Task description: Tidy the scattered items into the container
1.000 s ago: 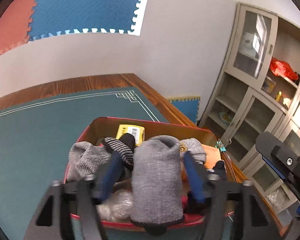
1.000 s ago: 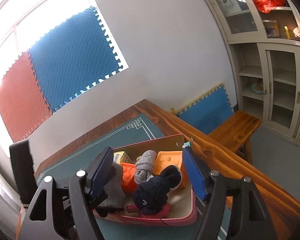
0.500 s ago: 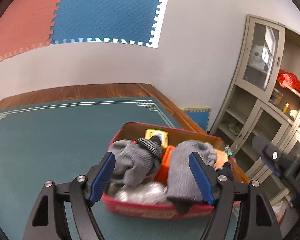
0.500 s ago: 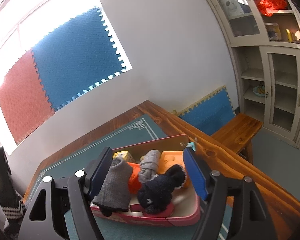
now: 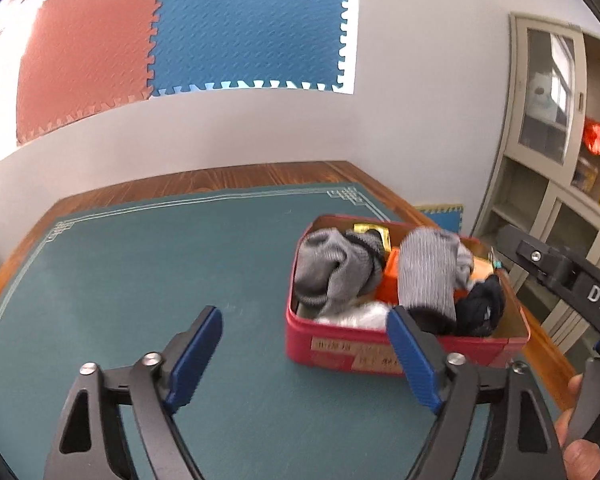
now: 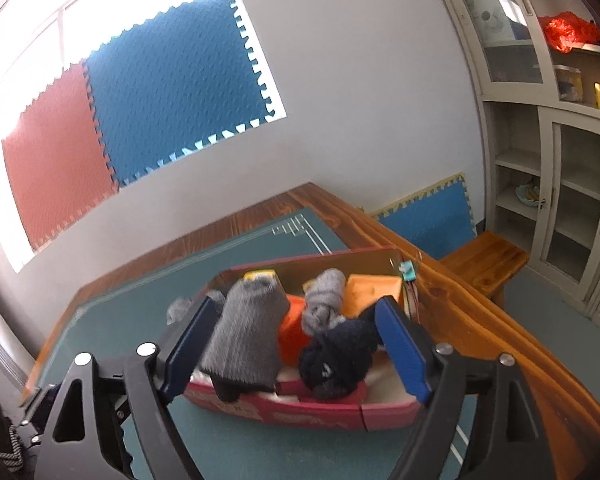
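Note:
A red box [image 5: 400,354] stands on the green mat, packed with items. It holds a crumpled grey sock [image 5: 332,268], a ribbed grey sock [image 5: 428,276] draped over the front, an orange block [image 5: 388,286], a dark navy sock [image 5: 480,308] and a yellow packet [image 5: 374,232]. My left gripper [image 5: 304,360] is open and empty, above the mat to the left of and nearer than the box. My right gripper [image 6: 296,344] is open and empty, hovering just in front of the box [image 6: 312,416], framing the ribbed sock [image 6: 248,340] and navy sock [image 6: 340,360].
The green mat [image 5: 140,264] covers a wooden table whose edge [image 6: 480,312] runs just right of the box. A bench [image 6: 484,260] and a glass-door cabinet [image 6: 560,160] stand beyond. A hand [image 5: 578,440] holds the right gripper's body [image 5: 560,272].
My left gripper let go of the ribbed grey sock, which now lies in the box, then drew back and to the left. The right gripper shifted only slightly.

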Available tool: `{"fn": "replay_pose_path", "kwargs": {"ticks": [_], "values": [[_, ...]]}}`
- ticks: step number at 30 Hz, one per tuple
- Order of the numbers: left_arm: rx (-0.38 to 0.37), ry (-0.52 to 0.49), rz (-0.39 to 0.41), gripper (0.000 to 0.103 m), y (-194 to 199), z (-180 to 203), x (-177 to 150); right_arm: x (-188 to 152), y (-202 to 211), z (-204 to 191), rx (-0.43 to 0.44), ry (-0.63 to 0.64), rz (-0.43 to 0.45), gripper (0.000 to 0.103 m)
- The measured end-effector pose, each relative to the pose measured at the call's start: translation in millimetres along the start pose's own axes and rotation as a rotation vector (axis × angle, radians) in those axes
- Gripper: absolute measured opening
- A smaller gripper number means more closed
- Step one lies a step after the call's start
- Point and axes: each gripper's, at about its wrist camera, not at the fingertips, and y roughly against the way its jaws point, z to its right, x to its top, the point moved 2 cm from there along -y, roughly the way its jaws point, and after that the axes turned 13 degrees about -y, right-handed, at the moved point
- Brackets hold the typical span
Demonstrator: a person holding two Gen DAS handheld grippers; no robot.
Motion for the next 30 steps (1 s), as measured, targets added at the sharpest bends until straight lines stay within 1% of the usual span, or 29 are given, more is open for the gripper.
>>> {"fn": "replay_pose_path", "kwargs": {"ticks": [1, 2, 3, 4, 8, 11, 16, 20, 23, 30], "values": [[0.002, -0.007, -0.002, 0.098, 2, 2, -3, -4, 1, 0, -0.008, 0.009, -0.003, 0.090], [0.003, -0.010, 0.000, 0.102, 4, 4, -5, -8, 5, 1, -0.020, 0.019, 0.003, 0.095], [0.005, -0.014, 0.002, 0.102, 5, 5, -7, -13, 8, 3, -0.032, 0.029, 0.011, 0.102], [0.007, -0.020, 0.004, 0.102, 7, 6, -8, -18, 12, 4, -0.044, 0.039, 0.018, 0.103], [0.007, -0.021, 0.005, 0.102, 15, 7, -13, -27, 26, 17, -0.097, 0.032, 0.050, 0.103], [-0.001, -0.015, -0.013, 0.102, 15, 6, -20, -30, 36, 31, -0.118, -0.009, 0.067, 0.103], [0.001, -0.045, -0.033, 0.102, 17, 13, -30, -38, 45, 42, -0.143, -0.006, 0.019, 0.103], [0.003, -0.082, -0.035, 0.102, 21, 24, -33, -44, 52, 50, -0.163, -0.002, -0.020, 0.103], [0.008, -0.091, -0.030, 0.102, 24, 27, -33, -49, 53, 54, -0.184, 0.010, -0.060, 0.103], [0.013, -0.069, -0.038, 0.102, 23, 24, -33, -44, 57, 48, -0.203, 0.040, -0.069, 0.103]]}}
